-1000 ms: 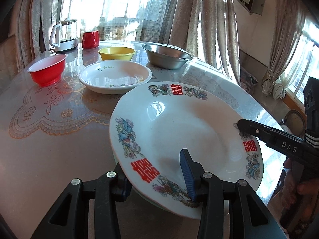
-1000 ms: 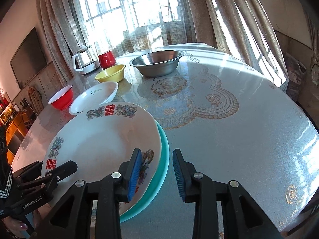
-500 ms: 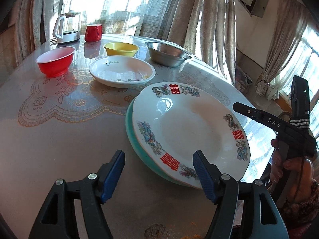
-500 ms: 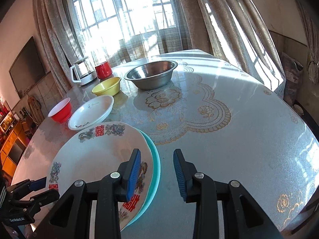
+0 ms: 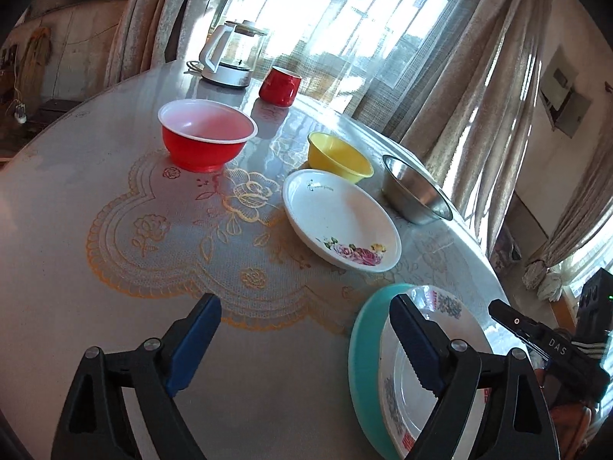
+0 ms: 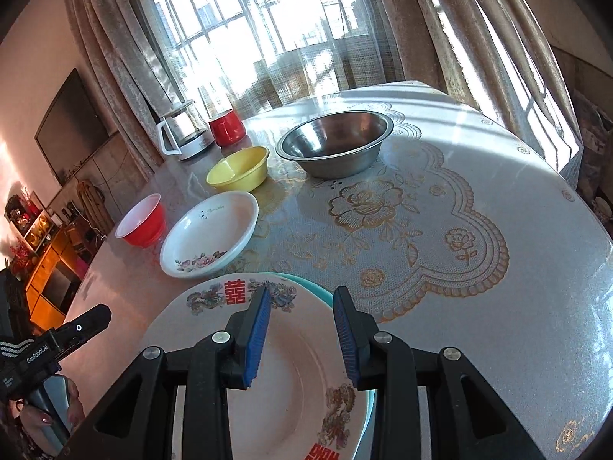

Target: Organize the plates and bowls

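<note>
One stack is made — the double-happiness plate (image 6: 268, 375) sits on the teal plate (image 5: 362, 364) at the desk's (image 6: 479, 276) 6 o'clock edge. Left gripper (image 5: 306, 341) and right gripper (image 6: 300, 339) hang open, empty. Still loose toward 11 o'clock: rose dish (image 6: 210, 239), red bowl (image 5: 207, 140), yellow bowl (image 6: 238, 168), steel bowl (image 6: 335, 145). Lace-patterned top, curtained windows (image 6: 249, 30) — bright glare.

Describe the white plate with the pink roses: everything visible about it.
The rose plate is a shallow, deep-welled white dish, glossy like ceramic or melamine, with a spray of pink roses on the inner rim nearest the cameras and a small faint mark on the far rim. It looks empty and sits upright, flat on the lace-patterned table. The yellow bowl stands close behind it, the red bowl to one side. No gripper touches it.
</note>
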Motion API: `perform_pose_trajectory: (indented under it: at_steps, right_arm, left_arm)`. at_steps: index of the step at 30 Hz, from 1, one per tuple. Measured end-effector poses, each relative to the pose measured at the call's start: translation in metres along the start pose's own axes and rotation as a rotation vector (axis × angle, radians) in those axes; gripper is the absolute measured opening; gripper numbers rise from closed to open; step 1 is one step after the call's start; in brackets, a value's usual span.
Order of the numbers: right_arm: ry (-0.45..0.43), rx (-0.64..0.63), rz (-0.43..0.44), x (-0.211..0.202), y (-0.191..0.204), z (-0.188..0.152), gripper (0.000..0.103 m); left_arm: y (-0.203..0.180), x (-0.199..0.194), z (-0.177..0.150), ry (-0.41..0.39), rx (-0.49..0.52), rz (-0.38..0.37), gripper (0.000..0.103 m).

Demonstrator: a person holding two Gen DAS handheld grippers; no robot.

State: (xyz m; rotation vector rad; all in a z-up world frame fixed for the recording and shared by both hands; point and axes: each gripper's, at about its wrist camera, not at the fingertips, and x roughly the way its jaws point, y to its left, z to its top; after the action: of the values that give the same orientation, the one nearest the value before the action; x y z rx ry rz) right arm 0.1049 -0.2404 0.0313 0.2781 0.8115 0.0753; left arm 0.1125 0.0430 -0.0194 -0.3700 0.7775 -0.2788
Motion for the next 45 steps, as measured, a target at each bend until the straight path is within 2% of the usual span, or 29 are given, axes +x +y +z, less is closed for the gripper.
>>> perform_pose_trajectory:
  at_steps: [4,7,16,22,28,33,36,39,43,45]
  right_arm:
    - [0.041,-0.024,0.032,0.015,0.011,0.013,0.034]
    - [0.069,-0.026,0.058,0.029,0.017,0.024,0.034]
    - [0.151,-0.010,0.100,0.062,0.028,0.048,0.038]
    - [0.208,-0.004,0.072,0.097,0.034,0.069,0.038]
    - [0.272,-0.001,0.071,0.134,0.045,0.078,0.038]
    - [0.316,0.047,0.094,0.154,0.045,0.076,0.037]
    - [0.327,0.056,0.106,0.161,0.047,0.075,0.033]
    - [0.355,0.076,0.105,0.171,0.048,0.072,0.027]
    - [0.346,0.056,0.067,0.172,0.052,0.074,0.024]
    - [0.343,0.033,0.040,0.173,0.055,0.075,0.019]
  left_arm:
    - [-0.004,0.022,0.021,-0.046,0.017,0.061,0.099]
    - [-0.004,0.043,0.035,-0.055,0.012,0.072,0.100]
    - [-0.004,0.090,0.057,-0.029,0.032,0.019,0.098]
    - [-0.003,0.102,0.058,0.028,0.051,0.002,0.095]
    - [0.003,0.112,0.060,0.077,0.033,-0.015,0.078]
    - [0.002,0.111,0.058,0.080,0.040,-0.026,0.074]
    - [0.001,0.112,0.058,0.087,0.044,-0.034,0.068]
    - [-0.001,0.114,0.056,0.103,0.052,-0.059,0.058]
    - [-0.001,0.115,0.056,0.115,0.052,-0.068,0.047]
    - [0.001,0.115,0.056,0.112,0.040,-0.066,0.043]
